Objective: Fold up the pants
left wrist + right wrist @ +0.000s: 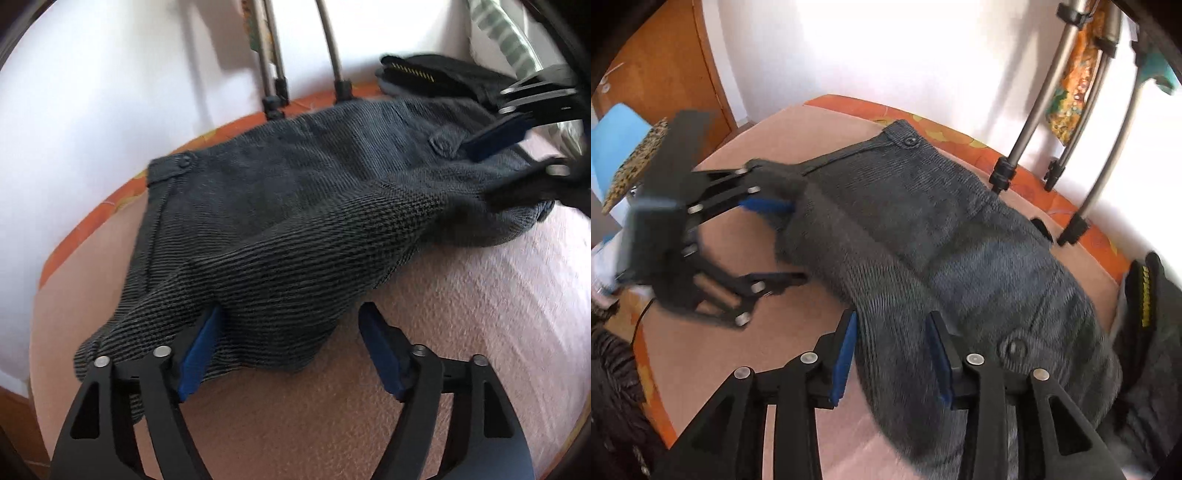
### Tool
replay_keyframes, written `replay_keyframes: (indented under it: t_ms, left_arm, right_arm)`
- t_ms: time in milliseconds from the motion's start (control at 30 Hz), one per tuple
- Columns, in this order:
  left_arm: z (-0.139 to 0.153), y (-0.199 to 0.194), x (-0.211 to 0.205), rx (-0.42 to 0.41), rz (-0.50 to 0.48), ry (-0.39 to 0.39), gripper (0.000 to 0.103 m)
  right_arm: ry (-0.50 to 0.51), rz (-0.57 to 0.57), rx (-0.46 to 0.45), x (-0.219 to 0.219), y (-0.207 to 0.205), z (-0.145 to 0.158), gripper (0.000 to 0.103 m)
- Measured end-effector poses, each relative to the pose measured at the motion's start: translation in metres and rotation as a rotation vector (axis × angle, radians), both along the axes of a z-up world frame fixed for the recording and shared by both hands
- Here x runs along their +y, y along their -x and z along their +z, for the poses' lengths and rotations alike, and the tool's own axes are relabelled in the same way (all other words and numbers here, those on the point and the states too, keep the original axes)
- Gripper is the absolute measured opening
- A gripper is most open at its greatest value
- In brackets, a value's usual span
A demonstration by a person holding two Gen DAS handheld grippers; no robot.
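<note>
- The left gripper (291,343) stands wide open; its left blue pad (199,354) touches a raised fold of the pants (295,206), while the right pad is apart from the cloth, over the pink cover (461,332).
- The right gripper (892,354) is open to a middling width and straddles a ridge of the grey fabric; whether its pads press the cloth I cannot tell.
- In the left wrist view the right gripper (476,170) shows blurred at 2 o'clock, at the far end of the pants.
- In the right wrist view the left gripper (798,242) sits at 9 o'clock, one pad against the bunched cloth.
- The pants (960,240) lie crumpled across the pink cover, the buttoned waistband (905,138) toward 12 o'clock.
- Metal stand legs (1027,140) rest on the orange edge (960,136) at 1 o'clock, just beyond the pants.
- A dark garment with a yellow zipper (1145,299) lies at 3 o'clock, just beside the pants.
</note>
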State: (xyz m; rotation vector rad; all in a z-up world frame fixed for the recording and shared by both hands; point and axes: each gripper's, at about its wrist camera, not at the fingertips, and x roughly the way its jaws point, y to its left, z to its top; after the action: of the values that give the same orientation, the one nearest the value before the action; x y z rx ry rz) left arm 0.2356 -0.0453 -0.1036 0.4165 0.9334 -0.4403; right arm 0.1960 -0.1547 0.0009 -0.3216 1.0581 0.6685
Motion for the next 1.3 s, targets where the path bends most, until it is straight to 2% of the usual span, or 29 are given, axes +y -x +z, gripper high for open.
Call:
replay_keyframes:
  t_ms: [67, 200, 300, 367, 433, 467, 500, 533, 600, 733, 800, 833, 933, 967, 1000, 1067, 1133, 1200, 1300]
  left_arm:
    - [-0.006, -0.002, -0.005, -0.014, -0.009, -0.032, 0.08]
    - [-0.004, -0.008, -0.005, 0.001, 0.0, -0.015, 0.077]
    - [-0.002, -0.012, -0.002, 0.004, 0.016, -0.017, 0.058]
    - [0.002, -0.014, 0.002, 0.016, 0.028, -0.003, 0.037]
    - [0.009, -0.013, 0.007, 0.032, 0.029, 0.022, 0.022]
    - [0.014, -0.01, 0.008, 0.03, 0.022, 0.02, 0.018]
    - [0.018, -0.007, 0.008, 0.027, 0.012, 0.015, 0.015]
    - [0.022, -0.003, 0.008, 0.026, 0.001, 0.013, 0.012]
    - [0.031, 0.009, 0.012, 0.04, -0.028, 0.027, 0.012]
    - [0.04, 0.029, 0.017, 0.096, -0.081, 0.039, 0.012]
    - [0.029, 0.037, 0.018, 0.209, -0.131, 0.049, 0.013]
    - [0.026, 0.041, 0.018, 0.233, -0.138, 0.045, 0.02]
    - [0.025, 0.052, 0.03, 0.265, -0.105, 0.058, 0.03]
    - [0.029, 0.054, 0.036, 0.264, -0.092, 0.081, 0.03]
    - [0.034, 0.056, 0.044, 0.263, -0.078, 0.117, 0.032]
    - [0.047, 0.06, 0.061, 0.236, -0.035, 0.159, 0.051]
    - [0.057, 0.057, 0.077, 0.192, 0.006, 0.192, 0.053]
    - [0.064, 0.049, 0.092, 0.117, 0.083, 0.163, 0.053]
    - [0.064, 0.03, 0.107, 0.06, 0.209, 0.152, 0.053]
  right_arm:
    - [0.015, 0.006, -0.006, -0.008, 0.016, -0.001, 0.041]
    - [0.116, 0.033, -0.036, -0.013, 0.045, -0.017, 0.053]
    - [0.203, 0.065, -0.089, -0.007, 0.056, -0.029, 0.053]
    - [0.289, 0.088, -0.149, 0.002, 0.06, -0.036, 0.053]
    - [0.376, 0.114, -0.202, 0.009, 0.061, -0.041, 0.05]
    - [0.41, 0.125, -0.221, 0.012, 0.062, -0.042, 0.041]
    - [0.427, 0.128, -0.228, 0.013, 0.062, -0.042, 0.026]
    - [0.428, 0.133, -0.229, 0.013, 0.062, -0.039, 0.023]
    - [0.409, 0.145, -0.223, 0.011, 0.062, -0.031, 0.013]
    - [0.409, 0.2, -0.215, 0.005, 0.07, -0.019, 0.006]
    - [0.412, 0.227, -0.202, 0.001, 0.077, -0.018, 0.005]
    - [0.414, 0.243, -0.182, -0.001, 0.079, -0.02, 0.005]
    - [0.474, 0.27, -0.164, -0.009, 0.084, -0.034, 0.006]
    - [0.485, 0.275, -0.156, -0.011, 0.086, -0.037, 0.011]
    - [0.477, 0.276, -0.149, -0.015, 0.086, -0.037, 0.02]
    - [0.42, 0.255, -0.13, -0.019, 0.085, -0.027, 0.032]
    - [0.313, 0.215, -0.119, -0.021, 0.081, -0.01, 0.032]
    - [0.198, 0.176, -0.119, -0.013, 0.076, 0.007, 0.031]
    - [0.11, 0.133, -0.143, 0.013, 0.065, 0.016, 0.03]
